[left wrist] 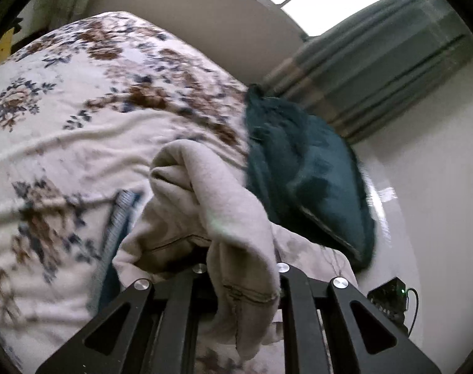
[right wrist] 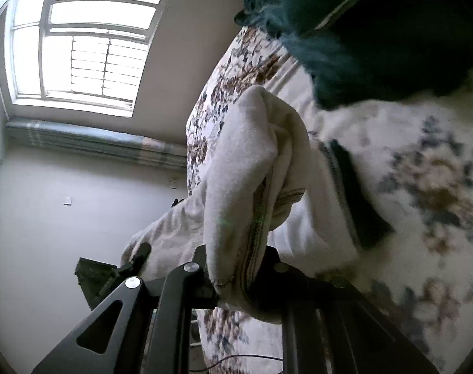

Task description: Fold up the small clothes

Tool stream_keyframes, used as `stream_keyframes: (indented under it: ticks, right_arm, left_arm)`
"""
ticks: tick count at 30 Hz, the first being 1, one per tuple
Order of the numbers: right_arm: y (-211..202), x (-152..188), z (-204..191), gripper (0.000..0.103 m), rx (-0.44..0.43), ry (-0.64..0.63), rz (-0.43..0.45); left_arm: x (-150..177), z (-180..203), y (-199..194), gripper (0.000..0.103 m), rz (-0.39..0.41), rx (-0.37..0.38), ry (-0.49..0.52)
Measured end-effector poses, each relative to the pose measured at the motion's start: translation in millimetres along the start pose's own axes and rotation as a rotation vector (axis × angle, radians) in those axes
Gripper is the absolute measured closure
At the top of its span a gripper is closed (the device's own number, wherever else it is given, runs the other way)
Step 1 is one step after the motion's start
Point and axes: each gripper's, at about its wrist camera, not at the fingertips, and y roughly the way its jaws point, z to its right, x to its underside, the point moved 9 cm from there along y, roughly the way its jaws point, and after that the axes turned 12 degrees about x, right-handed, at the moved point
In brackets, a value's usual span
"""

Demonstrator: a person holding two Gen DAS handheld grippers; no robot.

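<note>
Beige fleece, a small garment [left wrist: 205,205] with a stitched hem, is pinched in both tongs and lifted off the floral bedspread [left wrist: 65,118] below. Left tongs [left wrist: 241,275]: closed narrow on a hem fold, cloth draping forward over the jaws. Right tongs [right wrist: 233,275]: likewise clamped on a stitched edge of the same garment [right wrist: 252,162], which bunches ahead of the jaws. A second item with grey ribbed trim [left wrist: 119,215] lies on the bedspread just left of the left tongs. A dark teal cushion [left wrist: 305,174] sits ahead and right of the left tongs, near the hanging cloth. Both views are motion-blurred. Judged risks: each grip appears to hold only a thin edge, so a sharp pull apart could slip the hem free and drop the garment in a heap. The cloth is doubled and twisted between the two grips, and laying it down so would likely set a crooked crease. A swing toward the cushion could snag the fabric. A black device [left wrist: 389,299] with a cable lies at the bed edge right of the left tongs, and the cable could be caught.
</note>
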Motion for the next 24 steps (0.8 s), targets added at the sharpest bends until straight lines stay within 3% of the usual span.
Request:
stream_keyframes:
  ticks: [2, 6, 10, 11, 12, 13, 14, 15, 16, 17, 18, 20, 21, 24]
  right_arm:
    - [39, -6, 4, 0.088, 0.016, 0.006, -0.021]
    - [91, -8, 33, 0.088, 0.096, 0.024, -0.056]
    - [98, -13, 51, 0.081, 0.146, 0.004, -0.078]
    - [97, -13, 54, 0.077, 0.165, -0.002, -0.084]
    - [94, -14, 54, 0.061, 0.211, -0.023, -0.083]
    - [89, -13, 54, 0.056, 0.261, -0.055, -0.069]
    - [85, -14, 52, 0.051, 0.305, -0.087, -0.05]
    - [79, -15, 48, 0.044, 0.379, -0.133, -0.032]
    - [74, -15, 44, 0.037, 0.422, -0.166, -0.019]
    - [68, -14, 40, 0.021, 0.477, -0.202, -0.001]
    - [61, -14, 36, 0.013, 0.547, -0.244, 0.027]
    - [43, -12, 26, 0.011, 0.684, -0.326, 0.089]
    - [36, -9, 22, 0.005, 0.749, -0.364, 0.112]
    - [14, 2, 9, 0.0, 0.868, -0.435, 0.164]
  left_arm:
    - [-8, -40, 17, 0.094, -0.03, -0.058, -0.018]
    - [8, -97, 42, 0.09, -0.106, -0.154, -0.101]
    - [18, -104, 42, 0.079, -0.129, -0.174, -0.11]
    - [20, -101, 39, 0.072, -0.128, -0.212, -0.083]
    - [19, -99, 37, 0.056, -0.127, -0.265, -0.052]
    - [18, -96, 34, 0.043, -0.125, -0.325, -0.014]
    - [19, -89, 31, 0.019, -0.123, -0.384, 0.037]
    - [20, -85, 29, 0.011, -0.119, -0.415, 0.061]
    - [22, -74, 25, 0.011, -0.11, -0.456, 0.103]
    - [23, -69, 23, 0.011, -0.109, -0.474, 0.126]
    - [26, -63, 21, 0.011, -0.11, -0.503, 0.155]
    - [32, -54, 17, 0.009, -0.111, -0.574, 0.209]
    - [37, -46, 14, 0.009, -0.116, -0.606, 0.24]
    - [55, -30, 7, 0.009, -0.132, -0.647, 0.292]
